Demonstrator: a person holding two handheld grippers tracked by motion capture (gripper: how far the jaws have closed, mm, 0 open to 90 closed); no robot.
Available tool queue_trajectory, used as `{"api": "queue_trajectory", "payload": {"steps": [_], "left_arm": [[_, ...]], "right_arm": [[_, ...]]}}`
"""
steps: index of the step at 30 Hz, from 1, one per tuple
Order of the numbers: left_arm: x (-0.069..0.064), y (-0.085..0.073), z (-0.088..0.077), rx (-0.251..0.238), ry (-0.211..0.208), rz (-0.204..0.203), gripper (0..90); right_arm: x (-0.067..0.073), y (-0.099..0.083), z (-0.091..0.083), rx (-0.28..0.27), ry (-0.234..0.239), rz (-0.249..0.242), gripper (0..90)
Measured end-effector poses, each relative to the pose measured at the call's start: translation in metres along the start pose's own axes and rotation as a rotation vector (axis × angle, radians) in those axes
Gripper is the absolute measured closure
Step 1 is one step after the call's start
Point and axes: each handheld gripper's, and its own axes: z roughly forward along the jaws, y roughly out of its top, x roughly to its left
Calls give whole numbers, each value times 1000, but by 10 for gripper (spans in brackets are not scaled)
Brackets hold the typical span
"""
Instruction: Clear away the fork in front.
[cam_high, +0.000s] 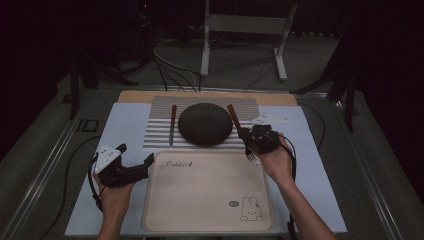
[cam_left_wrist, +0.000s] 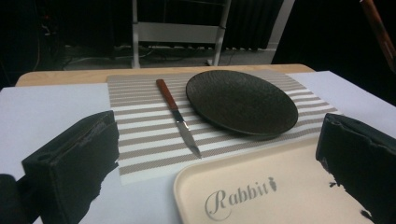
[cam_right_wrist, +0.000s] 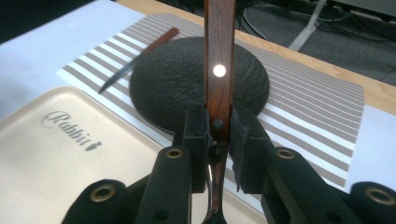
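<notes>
— What is closest to the person?

— A tan tray (cam_high: 207, 192) with a little bunny drawn on it and the word "Rabbit" (in curly letters). It lies flat on a pale blue sheet (cam_high: 122, 130) that covers the table.

— And the hands?

— The left gripper (cam_high: 134, 159) sits just beside the tray's left edge. Its two black jaws are wide apart and nothing is between them. The right gripper (cam_high: 246, 137) is at the tray's far right corner. Its jaws are squeezed onto a fork (cam_right_wrist: 219, 70) with a brown wooden handle. The handle points up and away, toward the plate (cam_high: 205, 123). The metal prongs poke out near the hand, over the tray's corner.

— Is the fork touching the table?

— I cannot tell. The gripper has it, and the handle tilts up.

— What is past the tray?

— A striped mat (cam_high: 160, 125). A dark round plate sits in the middle of it. A knife (cam_left_wrist: 178, 116) with a brown handle lies on the mat just left of the plate, not touching it. Its tip points toward the tray.

— And farther back?

— A strip of wooden table edge (cam_high: 137, 96), then the dark floor with cables (cam_high: 170, 70) and a grey metal stand (cam_high: 245, 37).
</notes>
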Motion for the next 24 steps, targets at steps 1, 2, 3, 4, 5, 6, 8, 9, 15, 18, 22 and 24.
{"api": "queue_trajectory", "payload": {"steps": [1, 2, 3, 4, 5, 6, 8, 9, 15, 18, 22, 24], "left_arm": [[-1, 2, 1, -1, -4, -1, 0], [-2, 4, 3, 0, -7, -4, 0], [-3, 5, 4, 1, -9, -5, 0], [-3, 6, 6, 0, -13, -5, 0], [-4, 7, 7, -4, -16, -6, 0], [-5, 9, 8, -5, -20, -9, 0], [-6, 10, 8, -6, -23, -11, 0], [-9, 13, 10, -5, -31, -9, 0], [-17, 21, 15, -10, -54, -1, 8], [-22, 25, 18, -10, -65, 3, 13], [-28, 29, 22, -12, -90, 4, 24], [-32, 31, 24, -15, -110, 2, 30]], "right_arm": [[2, 0, -1, -7, 3, -1, 781], [3, -1, -3, -15, 6, -1, 781], [5, -1, -4, -21, 12, -1, 781], [7, -2, -5, -24, 14, -4, 781], [9, -2, -5, -29, 16, -8, 780], [10, -3, -6, -31, 19, -9, 781], [13, -4, -7, -38, 22, -13, 781], [14, -4, -7, -41, 25, -14, 781], [27, -8, -11, -81, 51, -29, 780], [33, -8, -12, -90, 60, -39, 780], [42, -10, -12, -102, 68, -52, 780], [45, -11, -11, -110, 79, -58, 780]]}}
